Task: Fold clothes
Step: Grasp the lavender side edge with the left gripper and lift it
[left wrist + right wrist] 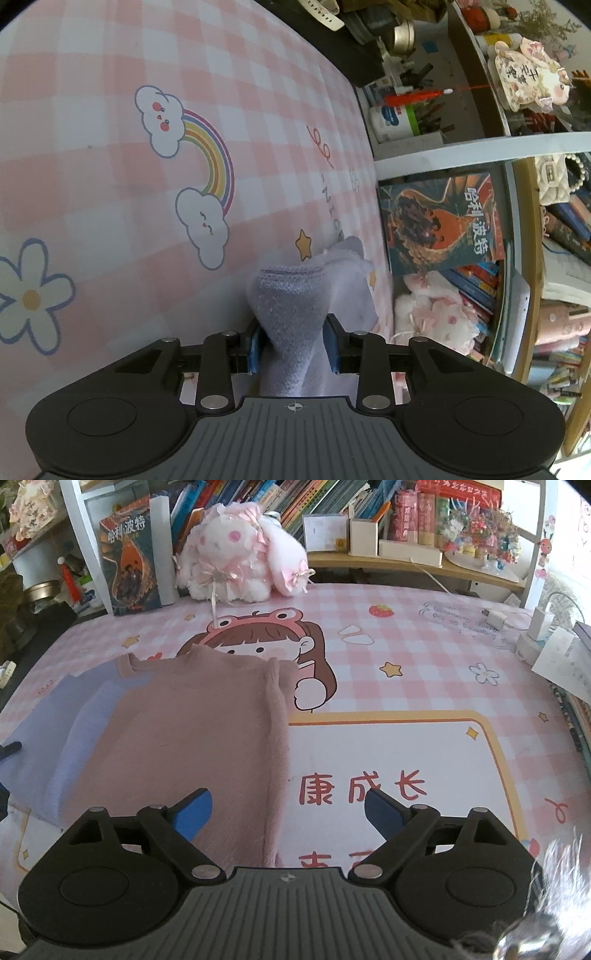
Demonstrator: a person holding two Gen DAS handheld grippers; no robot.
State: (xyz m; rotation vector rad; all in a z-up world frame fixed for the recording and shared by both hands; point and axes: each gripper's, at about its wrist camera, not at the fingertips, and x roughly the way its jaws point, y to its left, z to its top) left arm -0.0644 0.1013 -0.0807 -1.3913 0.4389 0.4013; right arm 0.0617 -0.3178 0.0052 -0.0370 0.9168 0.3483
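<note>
In the left wrist view, the left gripper (291, 349) fills the 6 o'clock edge. Its blue-padded fingers (254, 349) are clenched on a bunched fold of pale lavender knit garment (295, 306), which rises between them and flops toward 1 o'clock. Beneath it lies the pink checked mat (92, 129) covering the counter, printed with a daisy at 9 o'clock and a rainbow (218, 162) joining two clouds near the centre. Farther off, at 3 o'clock, shelves hold a book with an orange cover (439, 221).

In the right wrist view, the right gripper (288, 812) sits at 6 o'clock with its fingers (194, 812) released and spread wide, gripping nothing. The dusty pink sweater (192, 731) lies flat on the mat just ahead, its right edge running between the two fingers and its body reaching toward 11 o'clock. The lavender cloth shows at 9 o'clock, apparently partly under the pink sweater, though the overlap is hard to read at the warped edge. Beyond the sweater's far hem, a cartoon girl (266, 642) is printed on the mat. At 12 o'clock, a pink and white plush toy (240, 572) sits at the counter's back edge, in front of rows of books (295, 498).
</note>
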